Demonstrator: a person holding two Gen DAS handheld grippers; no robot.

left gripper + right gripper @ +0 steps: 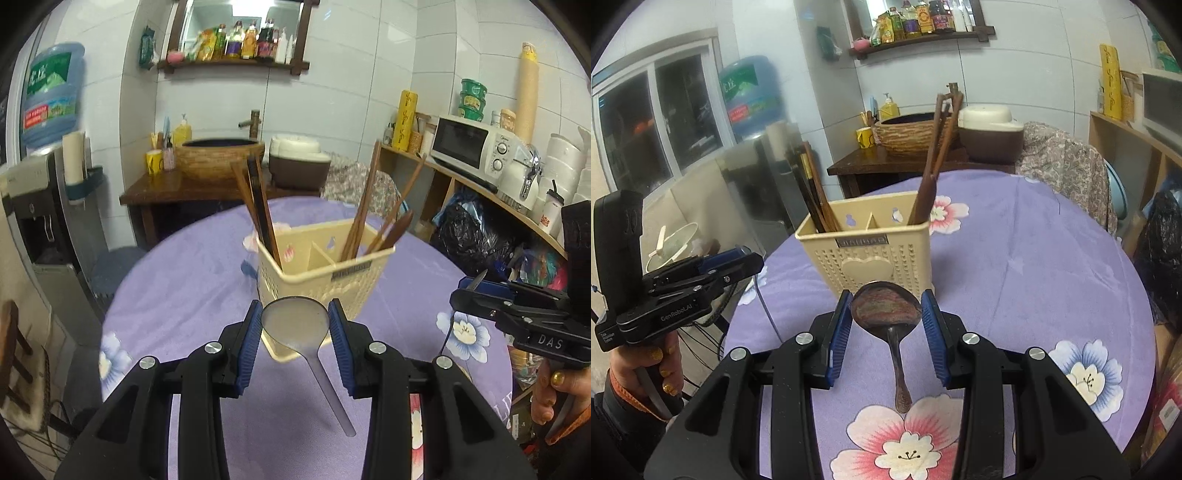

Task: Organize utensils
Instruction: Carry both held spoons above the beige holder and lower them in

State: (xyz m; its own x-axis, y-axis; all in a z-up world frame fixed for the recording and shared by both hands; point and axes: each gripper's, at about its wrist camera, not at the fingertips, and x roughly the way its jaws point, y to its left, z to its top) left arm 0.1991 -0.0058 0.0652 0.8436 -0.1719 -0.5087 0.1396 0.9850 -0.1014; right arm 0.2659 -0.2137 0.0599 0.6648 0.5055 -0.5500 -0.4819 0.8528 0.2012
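Observation:
A cream utensil basket (325, 273) (868, 251) stands on the purple floral tablecloth. It holds brown chopsticks (258, 210) in its left compartment. More chopsticks and a wooden utensil (373, 218) lean in its right compartment. My left gripper (295, 314) is shut on the bowl of a grey metal spoon (295, 328), just in front of the basket, with the handle hanging down. My right gripper (886, 302) is shut on the bowl of a dark brown spoon (886, 308), also just before the basket. Each gripper shows in the other's view, the right gripper (469, 288) at the right and the left gripper (746, 258) at the left.
The round table (1034, 266) drops off at left and right. Behind it stand a dark side table with a woven basin (221, 155) and a rice cooker (990, 129). A microwave (469, 144) sits on the right shelf. A water dispenser (48, 96) stands at left.

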